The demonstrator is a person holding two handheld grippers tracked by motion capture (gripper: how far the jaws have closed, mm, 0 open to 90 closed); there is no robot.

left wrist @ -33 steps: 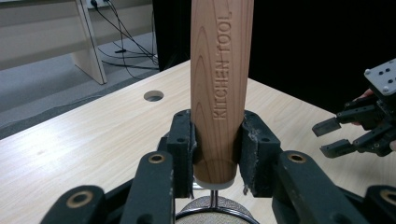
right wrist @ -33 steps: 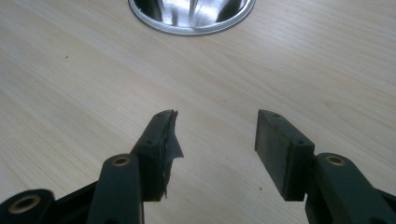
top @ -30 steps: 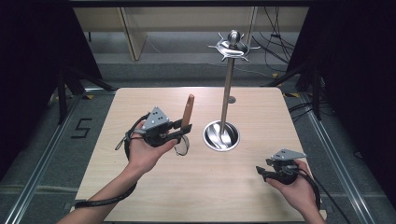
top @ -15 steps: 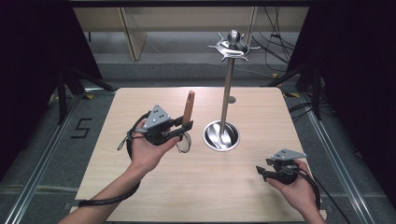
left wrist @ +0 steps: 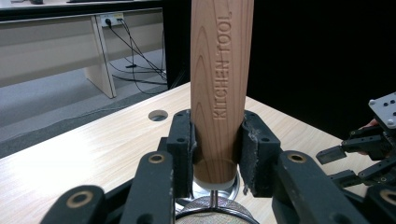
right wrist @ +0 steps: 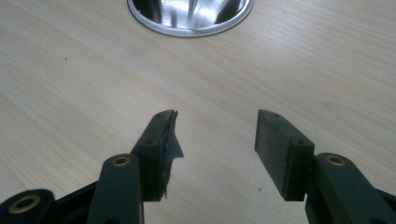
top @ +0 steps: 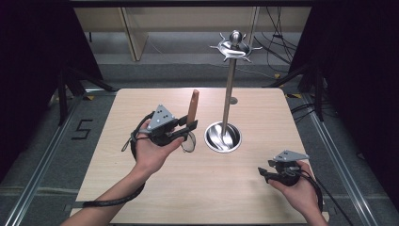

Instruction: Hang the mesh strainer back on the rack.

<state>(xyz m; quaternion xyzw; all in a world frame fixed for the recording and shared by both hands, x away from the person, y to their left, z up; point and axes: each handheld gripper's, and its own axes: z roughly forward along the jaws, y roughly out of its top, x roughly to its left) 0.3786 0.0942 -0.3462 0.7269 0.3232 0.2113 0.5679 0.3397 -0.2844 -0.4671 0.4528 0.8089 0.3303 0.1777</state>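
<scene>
Presently, on the light wood tabletop (top: pixel 141 197):

Left claw (top: pixel 188 128), held in the person's left hand (top: pixel 150 150) over the left-centre of the tabletop: clenched on a wooden-handled kitchen tool (top: pixel 193 106). Handle upright, leaning slightly right, stamped "KITCHEN TOOL" in the left gripper view (left wrist: pixel 219 70). Both pads (left wrist: pixel 182 144) press its lower end, just above a pale collar and a metal mesh head at the bottom edge of that view.

Right claw (top: pixel 266 170), in the right hand (top: pixel 301 193) at the near right corner of the tabletop: released, jaws apart with bare wood between them in the right gripper view (right wrist: pixel 215 135). The left pad there (right wrist: pixel 163 140) has a ragged, torn edge.

Utensil stand (top: pixel 229 94), centre of the tabletop, just right of the tool: round shiny steel base (top: pixel 223 137), thin upright pole, hooked crown (top: pixel 235 46) at the top. The base rim (right wrist: pixel 191 21) lies at the far edge of the right gripper view.

Small round hole (left wrist: pixel 158 115) in the tabletop beyond the left claw.
</scene>
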